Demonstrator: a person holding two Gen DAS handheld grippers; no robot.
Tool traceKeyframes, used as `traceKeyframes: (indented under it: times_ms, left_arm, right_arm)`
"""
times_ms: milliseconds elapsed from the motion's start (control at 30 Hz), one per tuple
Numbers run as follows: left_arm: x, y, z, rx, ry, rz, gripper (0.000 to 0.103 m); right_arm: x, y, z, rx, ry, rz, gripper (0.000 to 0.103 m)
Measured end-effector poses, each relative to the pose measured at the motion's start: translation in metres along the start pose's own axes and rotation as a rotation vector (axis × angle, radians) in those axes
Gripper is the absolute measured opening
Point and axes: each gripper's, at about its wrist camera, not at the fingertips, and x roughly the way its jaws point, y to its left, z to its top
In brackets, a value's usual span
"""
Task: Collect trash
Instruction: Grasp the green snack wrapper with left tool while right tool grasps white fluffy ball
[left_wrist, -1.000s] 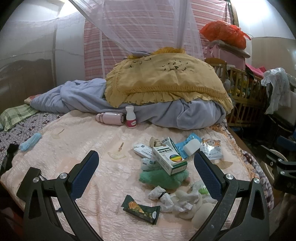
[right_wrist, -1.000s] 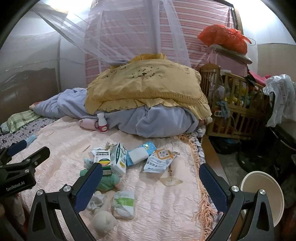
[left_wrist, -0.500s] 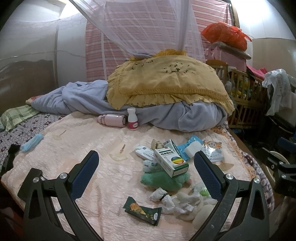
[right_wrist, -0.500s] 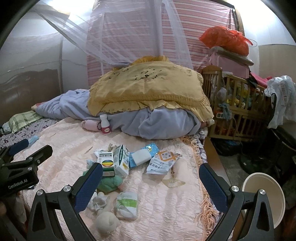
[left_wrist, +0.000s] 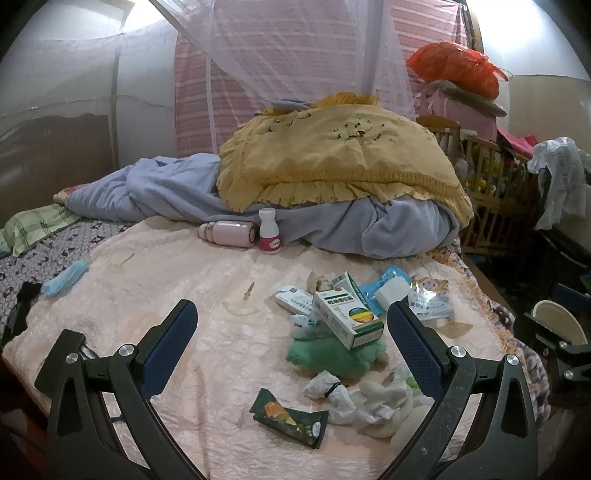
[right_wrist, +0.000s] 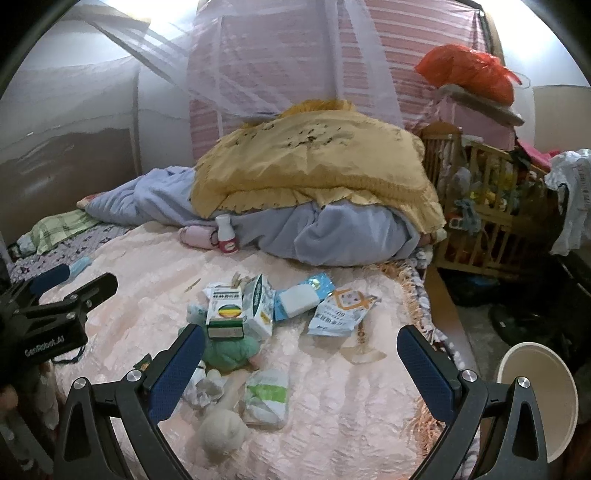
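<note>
A heap of trash lies on the pink bedspread (left_wrist: 207, 280): a white-and-green medicine box (left_wrist: 347, 319) (right_wrist: 225, 312), a dark green snack wrapper (left_wrist: 290, 417), crumpled white tissues (left_wrist: 354, 398) (right_wrist: 205, 387), a blue-white packet (right_wrist: 303, 295), a foil pouch (right_wrist: 343, 312) and a green plush lump (left_wrist: 332, 354). My left gripper (left_wrist: 291, 328) hovers open above the heap, holding nothing. Over the bed's near right part my right gripper (right_wrist: 301, 354) is open and empty too. The left gripper's body (right_wrist: 48, 325) shows at the left of the right wrist view.
A yellow pillow (left_wrist: 332, 162) on a blue blanket (left_wrist: 177, 195) fills the back of the bed, with a pink bottle (left_wrist: 229, 234) and a small white bottle (left_wrist: 269, 236) before it. A cream bin (right_wrist: 535, 395) stands beside the bed at right, a wooden crib (right_wrist: 491, 206) behind it.
Both views have drifted slightly: the bed and trash sit a little higher and closer than a second ago. Both grippers stay open and nothing has been picked up.
</note>
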Motion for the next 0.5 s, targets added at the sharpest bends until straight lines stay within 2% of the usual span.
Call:
traceKeyframes:
  times_ms: [233, 333, 400, 433, 500]
  left_arm:
    - [0.011, 0.015, -0.014, 0.006, 0.059, 0.001, 0.102]
    - [0.018, 0.027, -0.024, 0.003, 0.113, -0.014, 0.102]
    - [0.023, 0.036, -0.032, -0.005, 0.157, -0.029, 0.102]
    - [0.025, 0.04, -0.036, -0.007, 0.174, -0.034, 0.102]
    - [0.028, 0.048, -0.047, -0.005, 0.208, -0.038, 0.102]
  right_arm:
    - [0.019, 0.003, -0.014, -0.045, 0.095, 0.087, 0.103]
    - [0.032, 0.006, -0.025, -0.072, 0.159, 0.136, 0.102]
    - [0.039, 0.009, -0.033, -0.079, 0.196, 0.17, 0.094]
    - [0.046, 0.012, -0.039, -0.076, 0.232, 0.211, 0.089]
    - [0.056, 0.017, -0.047, -0.063, 0.288, 0.288, 0.084]
